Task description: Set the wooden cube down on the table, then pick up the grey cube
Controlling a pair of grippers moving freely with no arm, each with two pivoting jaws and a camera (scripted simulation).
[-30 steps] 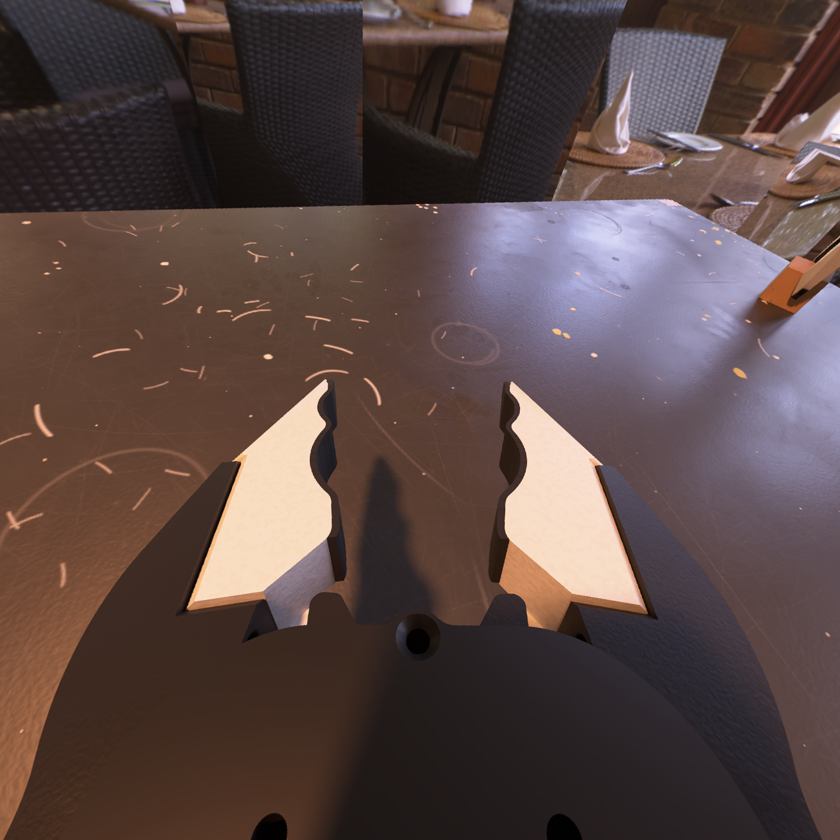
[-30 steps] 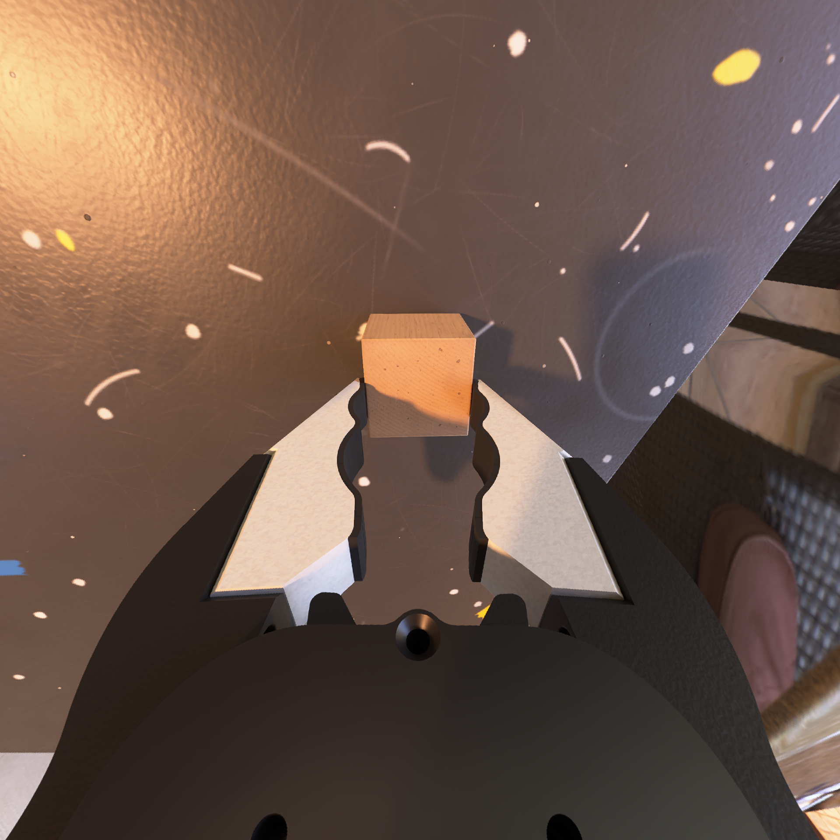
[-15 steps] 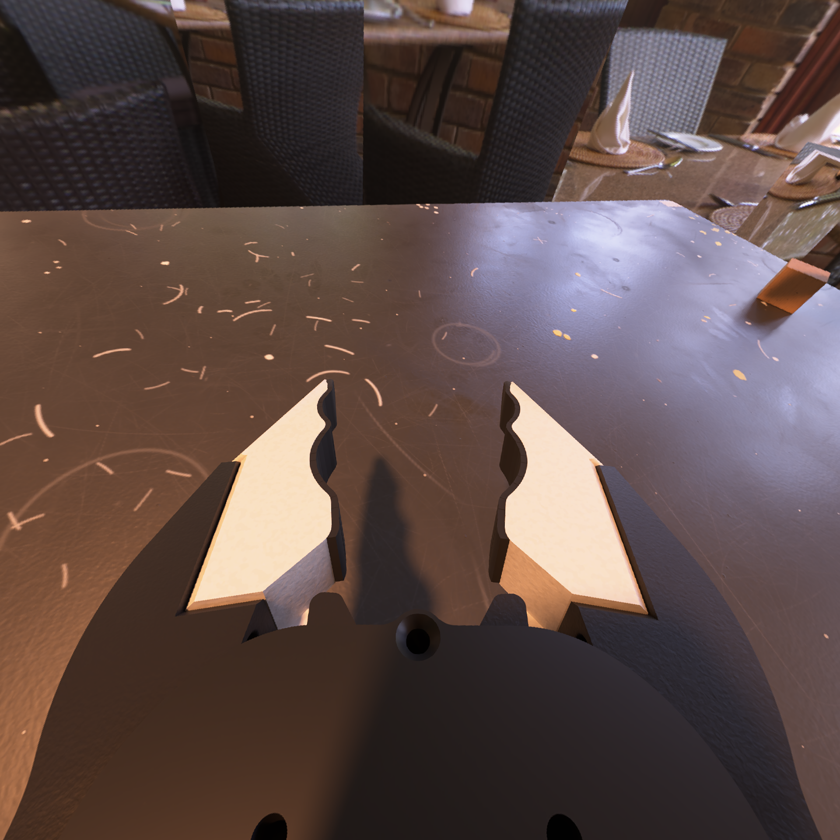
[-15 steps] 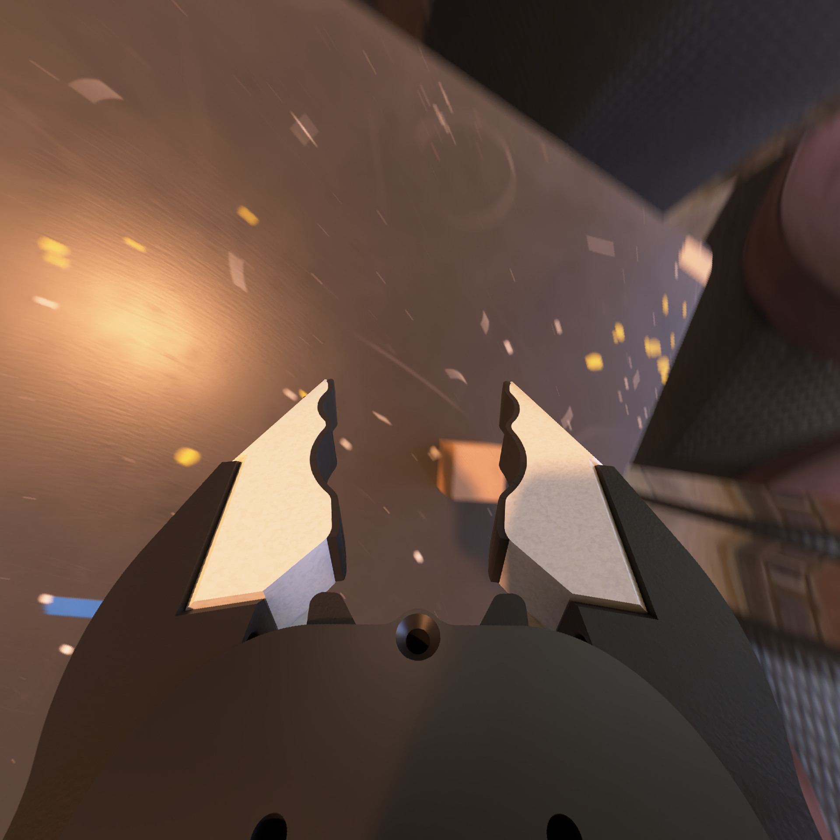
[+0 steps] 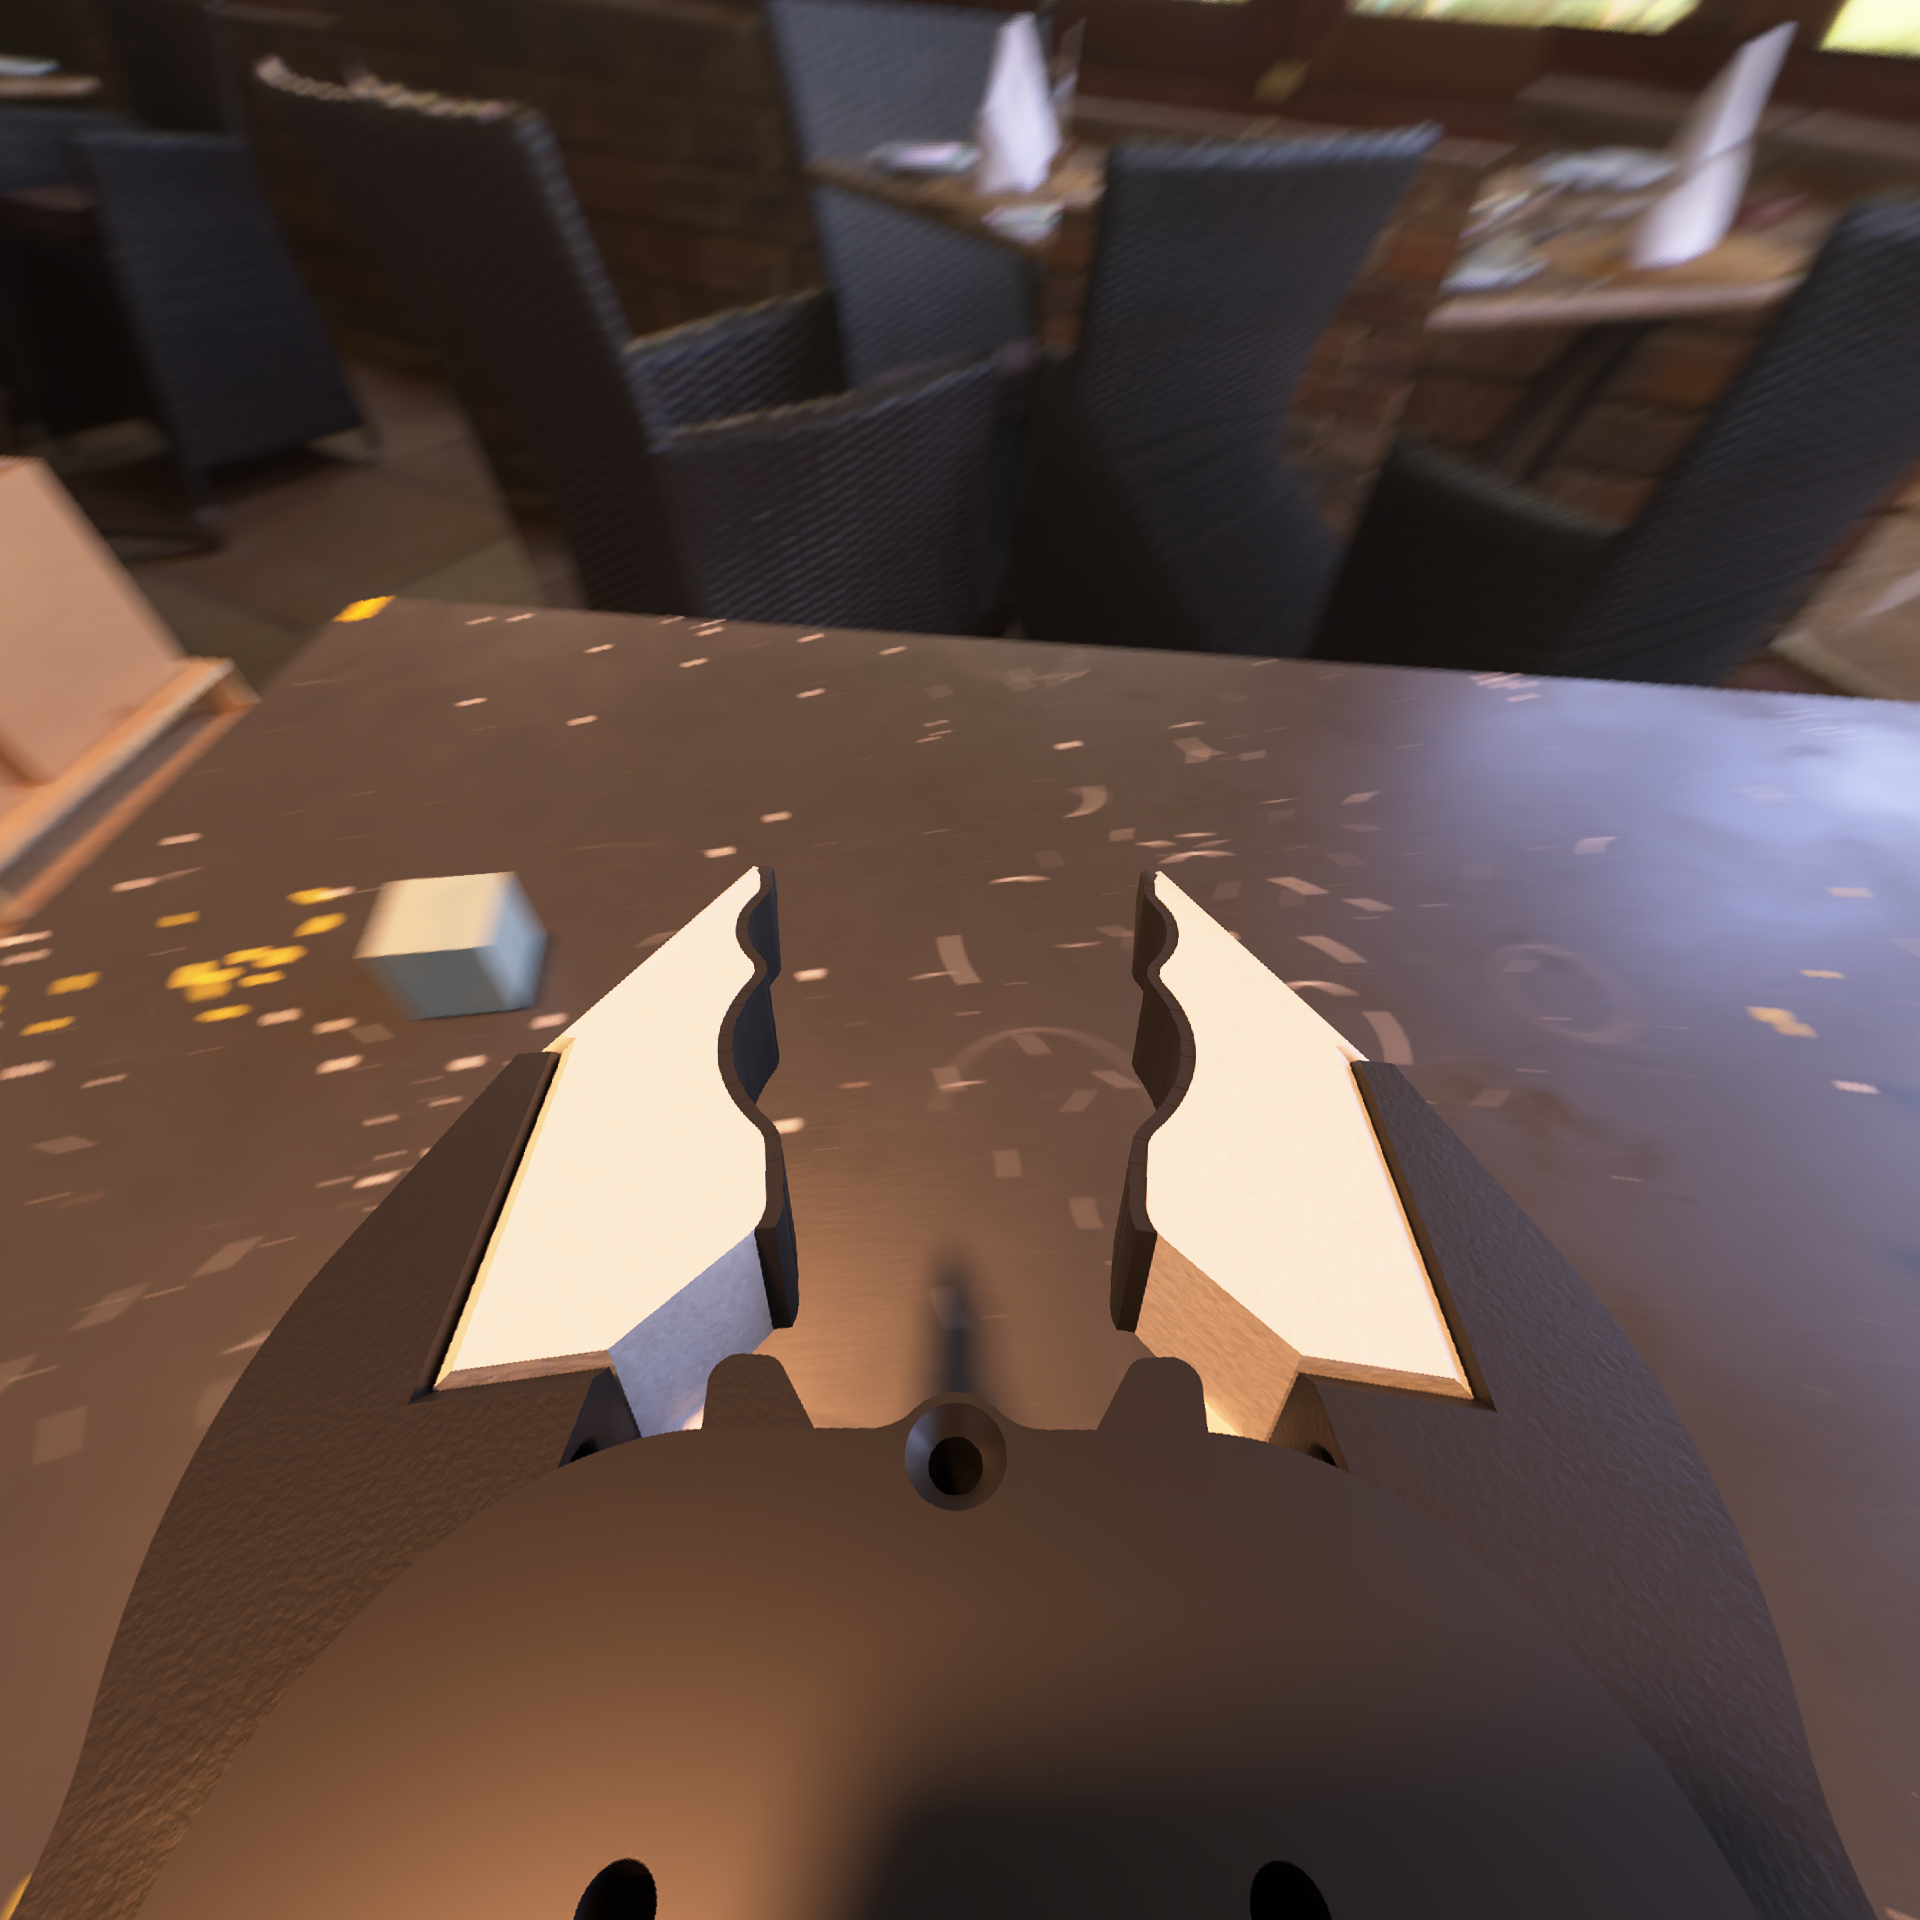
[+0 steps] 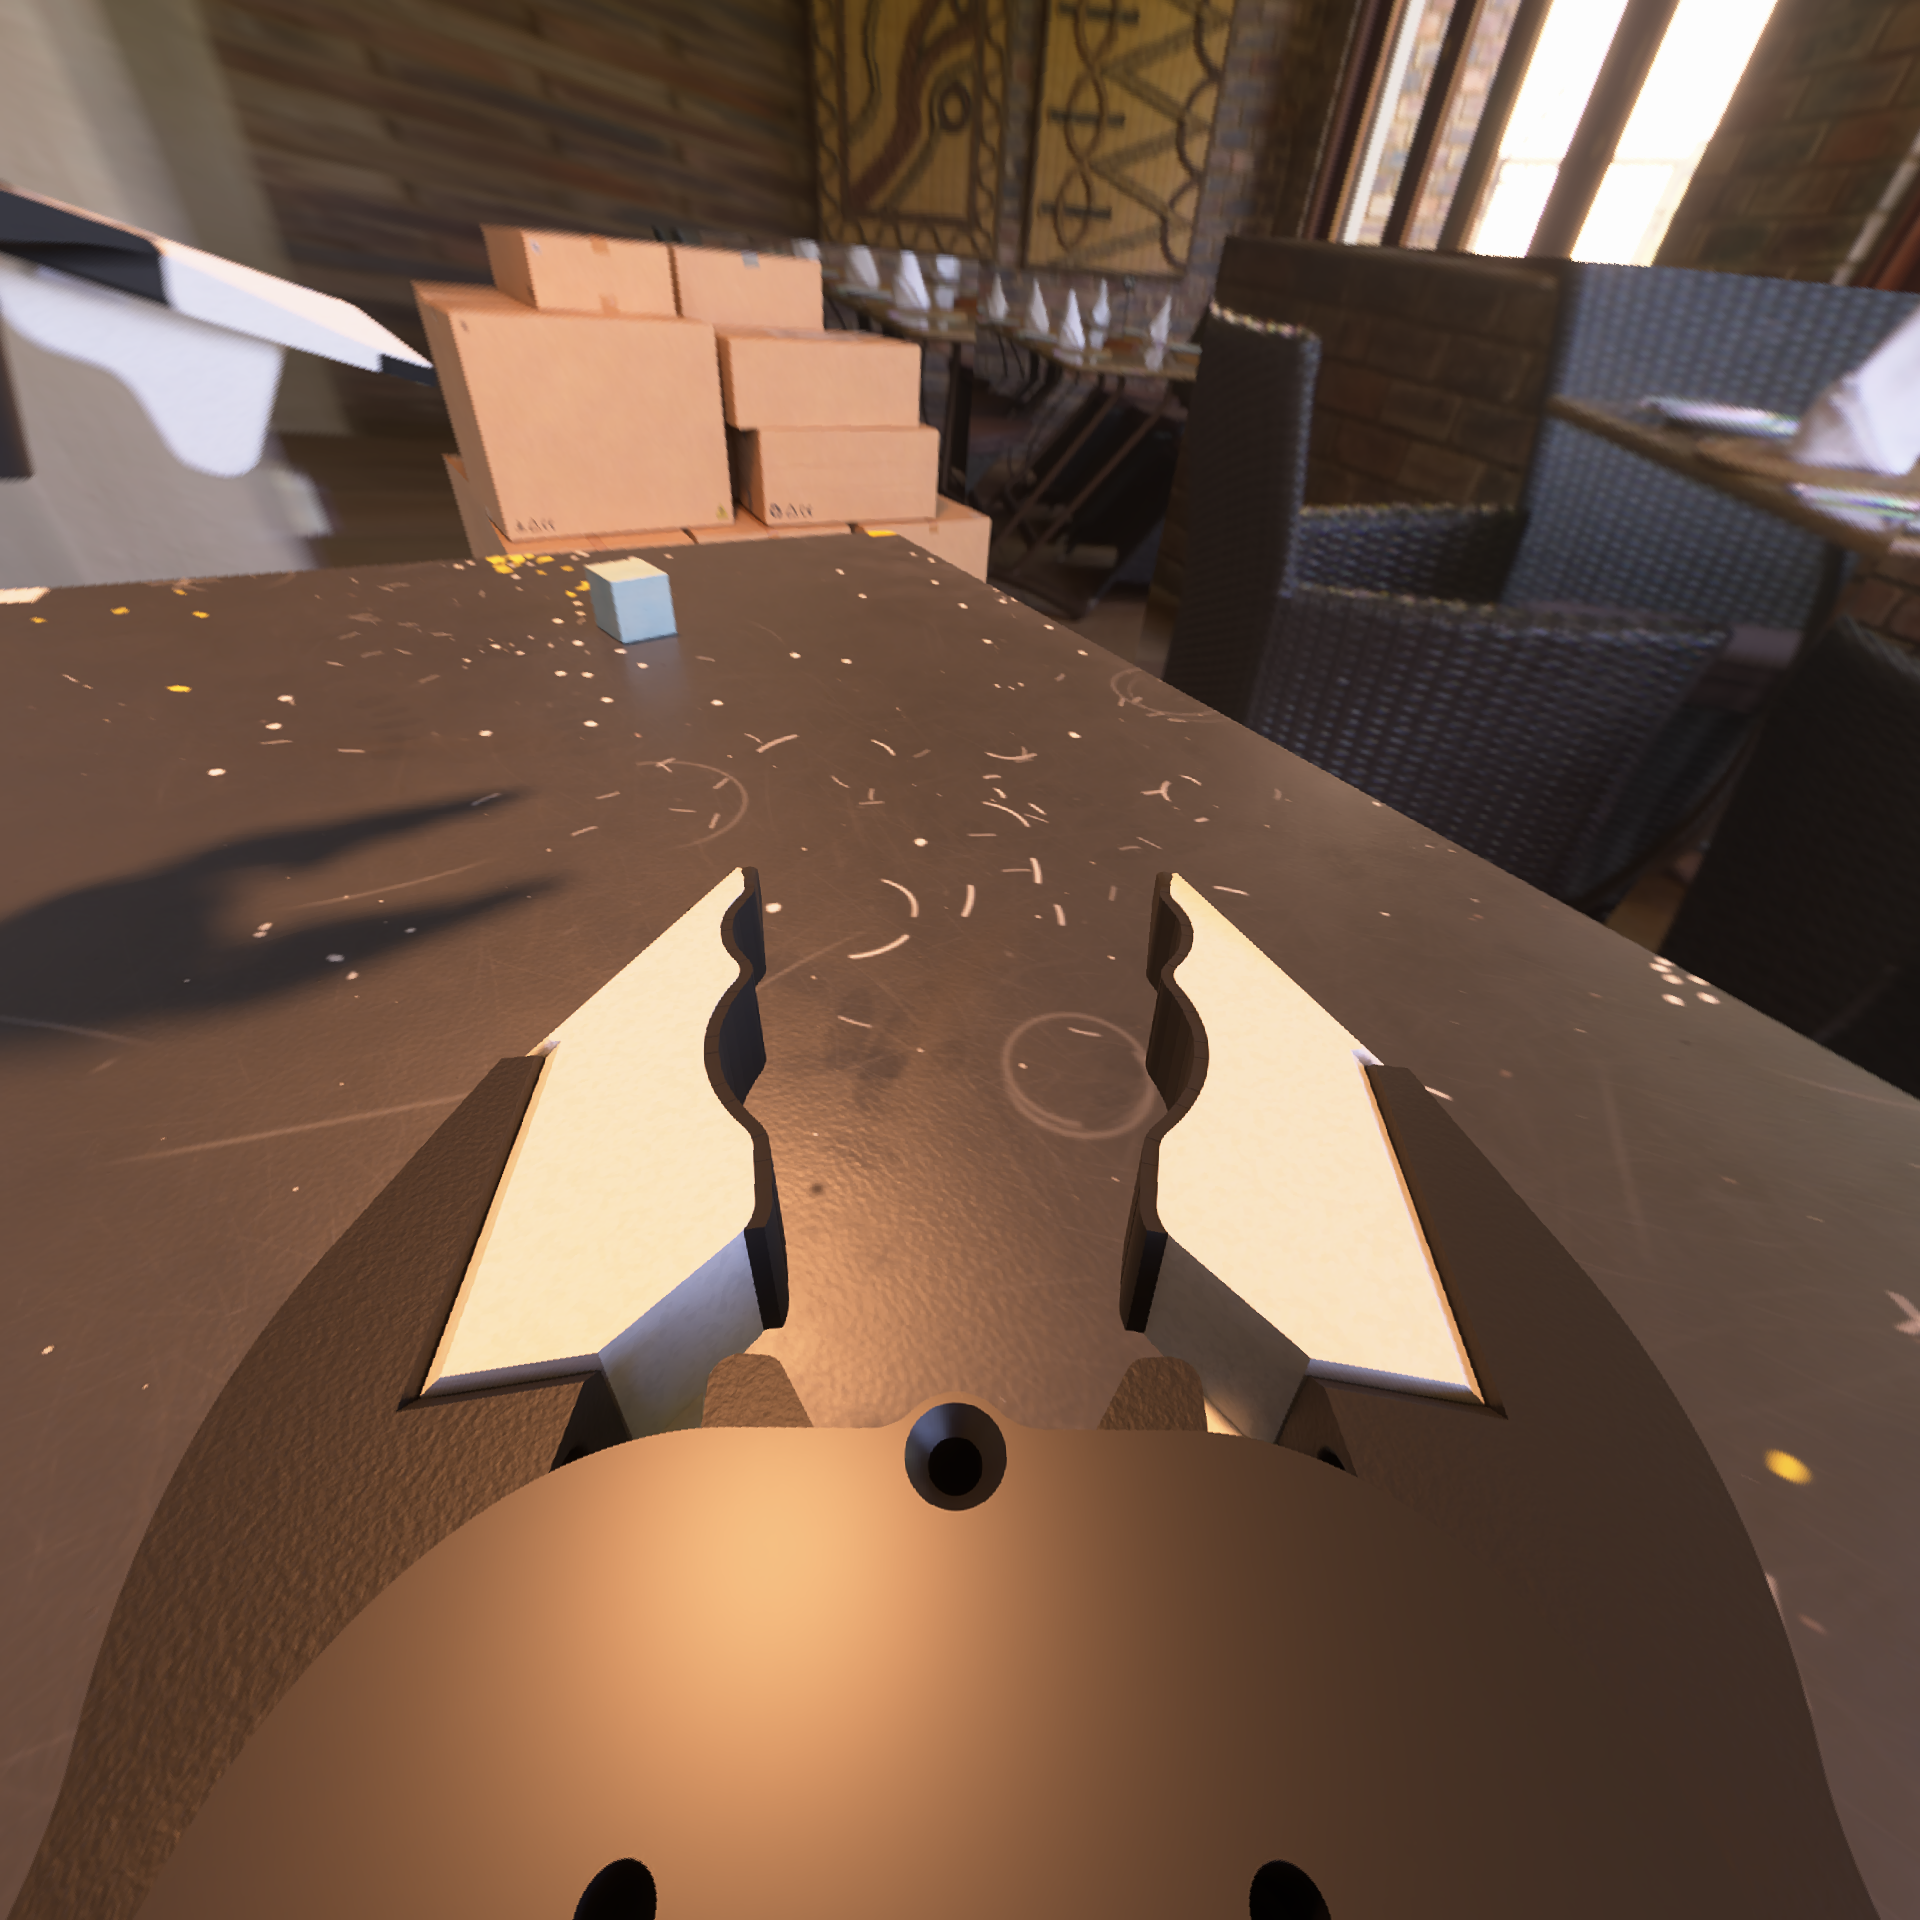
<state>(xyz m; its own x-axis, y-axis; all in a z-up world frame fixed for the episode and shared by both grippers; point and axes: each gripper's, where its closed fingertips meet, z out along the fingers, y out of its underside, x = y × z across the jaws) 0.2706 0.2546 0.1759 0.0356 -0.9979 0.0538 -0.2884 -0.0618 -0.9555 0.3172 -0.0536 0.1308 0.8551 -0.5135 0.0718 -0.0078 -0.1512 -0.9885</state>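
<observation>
The grey cube [image 5: 452, 943] sits on the dark table [image 5: 1507, 883], ahead and to the left of my left gripper [image 5: 954, 883], which is open and empty above the table. In the right wrist view the grey cube [image 6: 632, 600] lies far ahead near the table's far edge. My right gripper [image 6: 956, 883] is open and empty, low over the table [image 6: 1403, 966]. One finger [image 6: 177, 374] of the left gripper shows at the upper left of that view. The wooden cube is not in either view.
Stacked cardboard boxes [image 6: 665, 405] stand beyond the table's far edge and also show in the left wrist view [image 5: 62, 644]. Dark wicker chairs [image 5: 831, 468] [image 6: 1455, 675] line the table's sides. The left gripper's shadow [image 6: 260, 904] falls on the table.
The right gripper let go of the wooden cube, opened and swung away from it. The left gripper turned left, bringing the grey cube into its view.
</observation>
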